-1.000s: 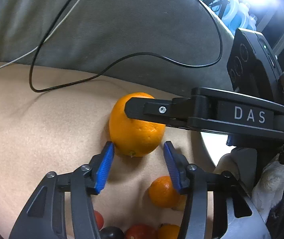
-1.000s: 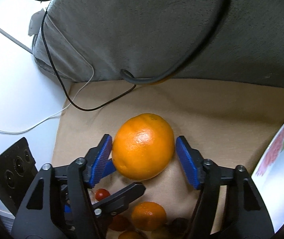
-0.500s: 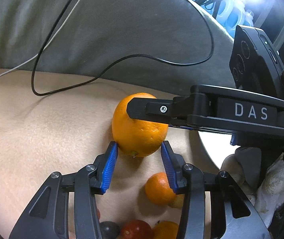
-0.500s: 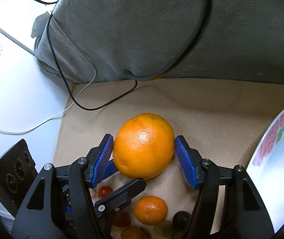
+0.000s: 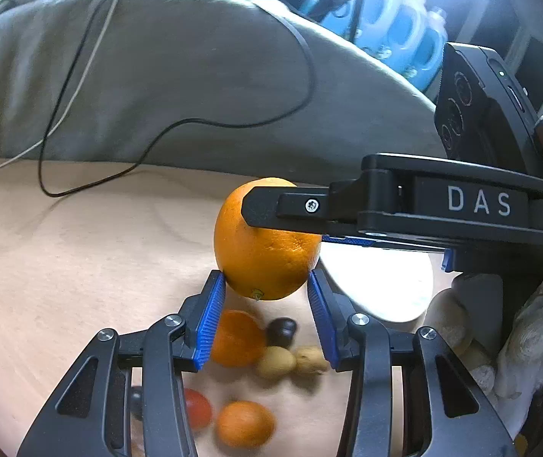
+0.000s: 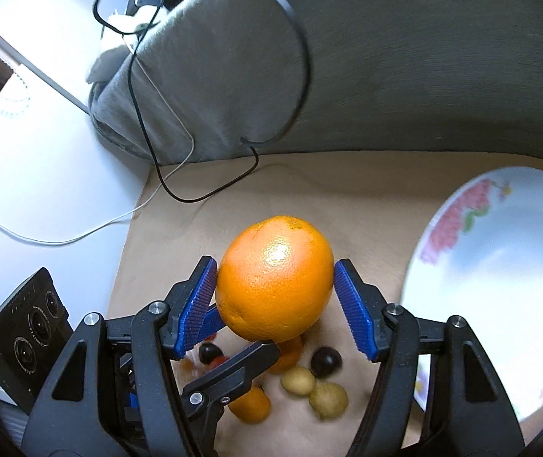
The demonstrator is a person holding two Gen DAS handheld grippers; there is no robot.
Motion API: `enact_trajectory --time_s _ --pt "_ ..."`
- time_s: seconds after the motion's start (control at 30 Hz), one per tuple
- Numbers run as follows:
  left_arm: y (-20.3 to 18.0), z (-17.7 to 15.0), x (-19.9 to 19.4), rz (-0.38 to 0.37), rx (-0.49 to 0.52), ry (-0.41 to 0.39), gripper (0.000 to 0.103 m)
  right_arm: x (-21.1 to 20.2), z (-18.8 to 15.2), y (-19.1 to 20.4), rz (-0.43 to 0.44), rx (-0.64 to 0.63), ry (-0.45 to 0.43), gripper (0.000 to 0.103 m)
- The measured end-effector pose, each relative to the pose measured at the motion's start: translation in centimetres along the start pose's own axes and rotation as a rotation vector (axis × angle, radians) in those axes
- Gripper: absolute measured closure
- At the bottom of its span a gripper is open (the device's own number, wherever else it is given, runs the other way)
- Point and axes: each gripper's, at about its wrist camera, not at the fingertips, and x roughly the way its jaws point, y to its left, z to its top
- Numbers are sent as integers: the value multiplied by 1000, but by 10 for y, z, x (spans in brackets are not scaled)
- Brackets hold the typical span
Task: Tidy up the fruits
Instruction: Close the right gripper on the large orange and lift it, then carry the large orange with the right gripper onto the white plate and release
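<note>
Large glossy orange — dimpled peel, clamped by right gripper, left gripper pinching its underside

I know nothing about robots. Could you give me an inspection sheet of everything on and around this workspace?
Surface: beige cloth.
Job's things: large orange held above the cloth; small fruits, orange, dark, red and pale, huddled below; floral plate alongside, nothing seen in it.
Clutter: grey blanket heaped at the back.
Grippers: right gripper jaws clamp the large orange's sides; left gripper jaws appear to pinch its lower end.
Cables: black cable and white cable trail down the blanket.
Surroundings: blue bottles behind the blanket; white surface beside the cloth.
</note>
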Motion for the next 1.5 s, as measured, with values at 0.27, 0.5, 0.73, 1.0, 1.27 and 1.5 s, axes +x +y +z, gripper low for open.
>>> enact_trajectory --time_s 0.27,0.5,0.73,1.0,1.27,1.5 --pt "-31 -4 12 -31 36 3 60 -33 -18 -22 -20 27 -32 36" --pt "-58 -3 20 -54 60 16 60 -49 -27 -42 -37 54 -50 36" --pt "-81 -4 30 -76 75 36 60 -59 -34 -61 -48 82 -46 36" --pt "-101 -6 47 -100 93 59 62 -66 -37 -78 -68 116 -51 36" --pt "-120 -6 50 -111 133 61 62 -95 -33 -76 -107 74 -168 36" --pt "-123 -9 38 -103 154 40 62 -113 -33 -62 -151 1 -236 24"
